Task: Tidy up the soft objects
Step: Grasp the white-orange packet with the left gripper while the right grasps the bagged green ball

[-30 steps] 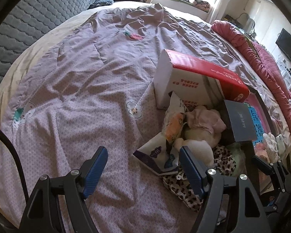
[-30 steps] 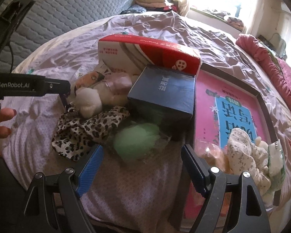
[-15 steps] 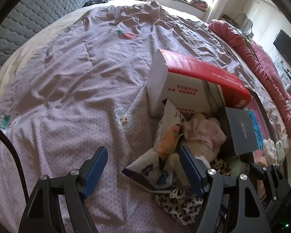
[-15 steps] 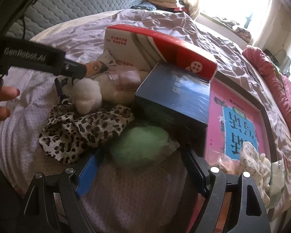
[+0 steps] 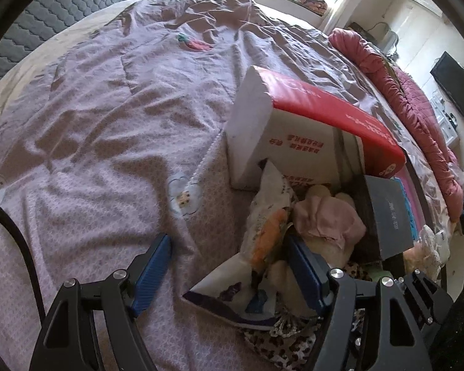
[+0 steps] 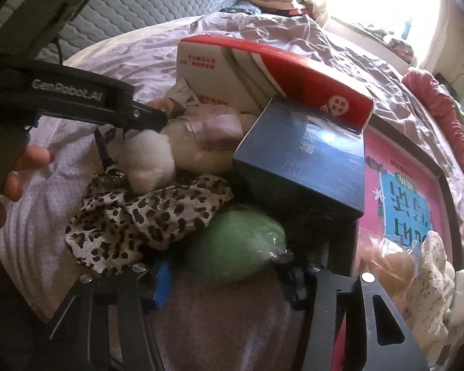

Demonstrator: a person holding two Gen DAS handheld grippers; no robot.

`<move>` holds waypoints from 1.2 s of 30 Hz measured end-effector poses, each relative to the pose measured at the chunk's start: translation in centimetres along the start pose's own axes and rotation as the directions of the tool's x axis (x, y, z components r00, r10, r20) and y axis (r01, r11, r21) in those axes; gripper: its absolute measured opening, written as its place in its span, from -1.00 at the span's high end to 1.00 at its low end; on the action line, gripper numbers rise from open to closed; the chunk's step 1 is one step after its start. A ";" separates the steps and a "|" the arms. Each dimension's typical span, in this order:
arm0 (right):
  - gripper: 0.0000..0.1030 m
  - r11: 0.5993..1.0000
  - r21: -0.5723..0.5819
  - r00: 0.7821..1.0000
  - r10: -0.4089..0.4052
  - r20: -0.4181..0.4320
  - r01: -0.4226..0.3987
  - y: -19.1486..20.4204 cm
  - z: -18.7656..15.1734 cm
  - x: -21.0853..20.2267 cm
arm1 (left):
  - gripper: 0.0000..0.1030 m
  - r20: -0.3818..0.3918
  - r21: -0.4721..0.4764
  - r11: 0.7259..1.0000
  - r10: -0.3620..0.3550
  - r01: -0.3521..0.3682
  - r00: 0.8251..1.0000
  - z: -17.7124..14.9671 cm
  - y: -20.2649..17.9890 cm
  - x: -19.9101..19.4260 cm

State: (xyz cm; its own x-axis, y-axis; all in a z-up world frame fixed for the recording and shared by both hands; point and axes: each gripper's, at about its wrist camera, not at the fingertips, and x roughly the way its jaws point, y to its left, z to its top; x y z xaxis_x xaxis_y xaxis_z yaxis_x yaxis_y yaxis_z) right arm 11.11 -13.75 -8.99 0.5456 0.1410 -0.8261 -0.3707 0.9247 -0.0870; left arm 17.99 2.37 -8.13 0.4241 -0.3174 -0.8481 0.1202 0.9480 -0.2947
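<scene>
While my left gripper (image 5: pixel 229 272) stands wide open and empty, my right gripper (image 6: pixel 222 278) brackets the green ball (image 6: pixel 235 244), grip uncertain; the pile at 3 o'clock seems unsorted.

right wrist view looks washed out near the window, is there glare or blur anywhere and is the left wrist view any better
Right wrist view: the window is blown out to white, a glare patch sits on the dark blue box, and the green fluffy ball close to the lens looks soft. Left wrist view: more evenly lit, crisp creases and shadows on the purple bedspread, though the fisheye bends the edges.
</scene>
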 end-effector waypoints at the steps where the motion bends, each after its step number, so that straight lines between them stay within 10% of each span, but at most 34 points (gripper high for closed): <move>1: -0.09 1.000 0.013 1.000 0.007 0.000 -0.007 -0.2 0.0 -0.1 | -0.37 -0.001 -0.002 1.000 -0.008 0.008 1.000 0.0 0.0 0.1; 15: -0.07 0.991 0.123 0.998 0.043 0.035 -0.047 -1.8 -1.6 -2.6 | 0.42 -0.027 -0.007 0.989 -0.145 0.145 0.989 -0.2 -0.5 0.6; 36: -0.07 0.981 0.187 0.996 0.031 0.079 -0.045 -2.9 -2.3 -5.3 | 0.58 -0.031 -0.097 0.985 -0.146 0.142 0.989 -3.3 1.6 -2.5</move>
State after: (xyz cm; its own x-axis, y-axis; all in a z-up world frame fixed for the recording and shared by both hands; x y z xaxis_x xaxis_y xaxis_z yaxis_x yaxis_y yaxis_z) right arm 7.50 -17.97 -5.62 0.5918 0.1970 -0.7816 -0.2477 0.9672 0.0562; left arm 14.13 4.62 -7.98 0.3738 -0.4530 -0.8094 0.0918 0.8864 -0.4538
